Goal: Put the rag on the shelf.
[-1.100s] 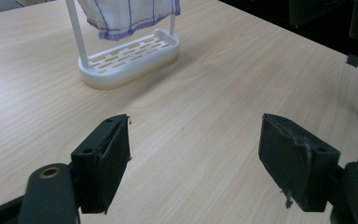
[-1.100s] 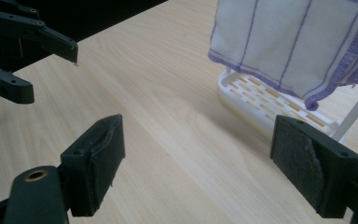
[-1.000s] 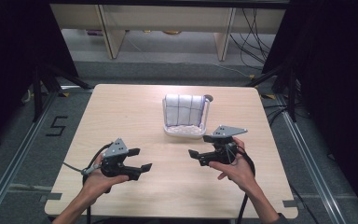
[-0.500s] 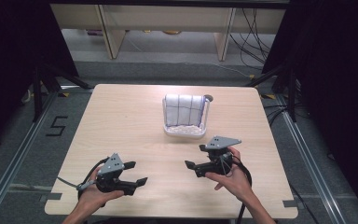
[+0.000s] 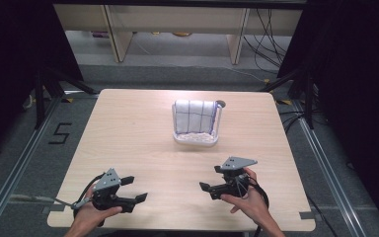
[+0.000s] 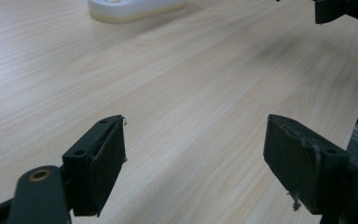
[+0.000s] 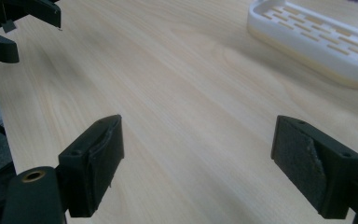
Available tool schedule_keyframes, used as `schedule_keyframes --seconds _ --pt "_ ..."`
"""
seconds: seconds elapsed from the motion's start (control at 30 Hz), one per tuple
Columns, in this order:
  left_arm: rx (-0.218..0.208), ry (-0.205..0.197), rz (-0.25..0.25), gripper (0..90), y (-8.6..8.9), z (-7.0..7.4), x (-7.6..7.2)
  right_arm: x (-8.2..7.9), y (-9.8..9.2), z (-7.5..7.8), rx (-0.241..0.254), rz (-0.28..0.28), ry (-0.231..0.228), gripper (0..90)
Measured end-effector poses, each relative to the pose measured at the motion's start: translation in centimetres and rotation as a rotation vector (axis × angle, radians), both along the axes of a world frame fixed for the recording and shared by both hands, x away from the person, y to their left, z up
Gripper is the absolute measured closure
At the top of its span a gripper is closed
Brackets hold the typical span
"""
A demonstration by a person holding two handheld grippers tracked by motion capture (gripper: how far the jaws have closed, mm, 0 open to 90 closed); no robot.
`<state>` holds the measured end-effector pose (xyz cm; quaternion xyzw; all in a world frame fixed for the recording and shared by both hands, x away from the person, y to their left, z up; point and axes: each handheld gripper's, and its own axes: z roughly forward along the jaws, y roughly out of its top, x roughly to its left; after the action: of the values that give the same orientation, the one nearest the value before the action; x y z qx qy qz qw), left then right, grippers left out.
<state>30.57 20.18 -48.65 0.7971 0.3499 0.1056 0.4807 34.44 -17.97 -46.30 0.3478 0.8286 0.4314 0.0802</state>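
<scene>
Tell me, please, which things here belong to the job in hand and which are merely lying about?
In the job: left gripper, right gripper, both open and empty; checked cloth hung on the white rack.

Lying about: floor cables; the number 5 marked beside the table.

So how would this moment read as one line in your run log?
left gripper: open, empty | right gripper: open, empty | both: near table front edge | cloth: draped on white rack, untouched
</scene>
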Motion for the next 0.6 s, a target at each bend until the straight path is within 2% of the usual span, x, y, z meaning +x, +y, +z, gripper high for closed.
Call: schedule_keyframes --seconds 0.07,0.1,0.13,0.17,0.2,0.23,0.27,0.6 --pt "0.002 0.004 0.002 20.2 0.0 -0.1 -0.1 -0.1 -0.1 -0.2 -0.003 0.001 -0.003 17.8" --pt "0.013 0.006 0.001 20.2 0.0 -0.2 -0.3 -0.3 -0.1 -0.2 0.004 -0.005 0.018 17.8" --pt "0.021 0.003 0.001 20.2 0.0 -0.3 -0.4 -0.3 -0.3 -0.4 0.001 0.005 0.002 17.8" --pt "0.02 -0.001 -0.009 20.2 0.0 -0.4 -0.5 -0.7 -0.3 -0.5 0.001 -0.009 0.026 17.8" --pt "0.012 0.002 0.002 20.2 -0.1 -0.5 -0.7 -0.7 -0.5 -0.6 -0.014 -0.003 0.002 17.7" --pt "0.027 0.003 -0.005 20.2 0.0 -0.5 -0.8 -1.0 -0.6 -0.7 -0.011 -0.011 0.019 17.7" --pt "0.022 0.001 -0.001 20.2 -0.1 -0.5 -1.0 -1.2 -0.6 -0.8 -0.003 -0.011 0.022 17.7" --pt "0.029 -0.006 -0.002 20.3 0.1 -0.8 -1.8 -3.1 -1.7 -1.7 -0.054 -0.001 -0.008 17.7"
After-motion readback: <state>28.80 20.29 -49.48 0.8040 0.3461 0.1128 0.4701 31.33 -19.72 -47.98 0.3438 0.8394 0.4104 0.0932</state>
